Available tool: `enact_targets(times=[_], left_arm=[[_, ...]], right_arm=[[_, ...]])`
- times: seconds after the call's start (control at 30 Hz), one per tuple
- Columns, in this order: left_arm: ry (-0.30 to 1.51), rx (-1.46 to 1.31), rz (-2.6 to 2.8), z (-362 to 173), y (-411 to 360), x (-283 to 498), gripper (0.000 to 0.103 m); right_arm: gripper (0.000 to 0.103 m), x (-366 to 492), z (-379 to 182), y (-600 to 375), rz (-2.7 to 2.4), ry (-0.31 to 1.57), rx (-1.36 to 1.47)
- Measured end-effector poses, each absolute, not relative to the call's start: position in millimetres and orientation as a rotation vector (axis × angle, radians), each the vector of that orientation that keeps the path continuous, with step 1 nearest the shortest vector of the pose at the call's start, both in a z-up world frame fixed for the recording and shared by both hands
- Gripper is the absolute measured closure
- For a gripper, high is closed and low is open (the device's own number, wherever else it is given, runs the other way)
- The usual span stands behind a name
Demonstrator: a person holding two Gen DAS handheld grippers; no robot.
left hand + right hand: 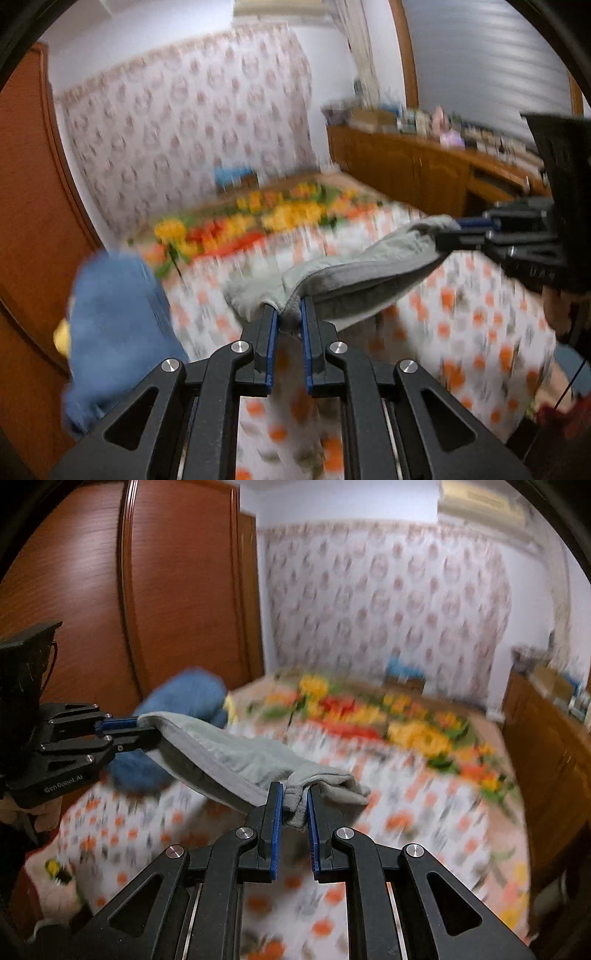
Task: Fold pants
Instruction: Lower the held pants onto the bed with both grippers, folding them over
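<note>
The grey pants (pixel 354 273) hang in the air over the bed (pixel 461 314), stretched between the two tongs, with every view smeared by motion blur. In the left wrist view the left tongs (pixel 289 314) sit at 6 o'clock, their blue-padded jaws narrow and pinched on a bunched edge of the pants; from there the cloth runs as a sagging band toward 3 o'clock, where the right tongs (pixel 456 227) clamp its other end. In the right wrist view the right tongs (pixel 295 805) at 6 o'clock are likewise narrow and gripping a wad of the pants (pixel 229 757), and the cloth reaches up toward 9 o'clock to the left tongs (pixel 138 727), which hold the far end. The stretch between the two grips is slack, drooping in the middle, clear of the bedspread. A blue garment (pixel 110 332) lies on the bed at about 8 o'clock in the left view, and behind the left tongs at 9 o'clock in the right view, with a bit of yellow beside it. The bedspread is white with orange and grey marks; a band of yellow, red and green flowers (pixel 388 720) crosses it farther off, toward 12 o'clock. A patterned curtain (pixel 388 602) hangs behind the bed, a brown wardrobe (pixel 166 590) stands at 10 o'clock in the right view, and a wooden cabinet (pixel 424 166) with blurred clutter on top runs along at 2 o'clock in the left view
</note>
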State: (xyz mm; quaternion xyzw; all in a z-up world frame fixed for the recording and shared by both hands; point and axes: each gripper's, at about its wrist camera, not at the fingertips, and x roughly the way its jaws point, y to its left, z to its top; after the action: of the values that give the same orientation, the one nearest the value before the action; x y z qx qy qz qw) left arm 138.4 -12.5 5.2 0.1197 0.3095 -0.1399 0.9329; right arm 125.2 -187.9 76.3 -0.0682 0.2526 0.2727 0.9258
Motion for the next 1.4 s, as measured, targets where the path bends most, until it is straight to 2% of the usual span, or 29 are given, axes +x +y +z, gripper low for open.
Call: enact_targets(times=[0.13,0.63,1.4], left_arm=[[0.709,0.223,-0.32,-34,-12,115,0.091],[0.757,0.154,-0.355,-61,-17,68,0.091],[0.784,0.156,-0.397,-75,-22,26,0.091]], right_arm=[[0.091,120,40,-187,0.588,0.607,-0.124],[0.091,99,-3,-205,0.612,0.676,-0.027],[0.091,48,-20,-215,0.615,0.678,-0.019]])
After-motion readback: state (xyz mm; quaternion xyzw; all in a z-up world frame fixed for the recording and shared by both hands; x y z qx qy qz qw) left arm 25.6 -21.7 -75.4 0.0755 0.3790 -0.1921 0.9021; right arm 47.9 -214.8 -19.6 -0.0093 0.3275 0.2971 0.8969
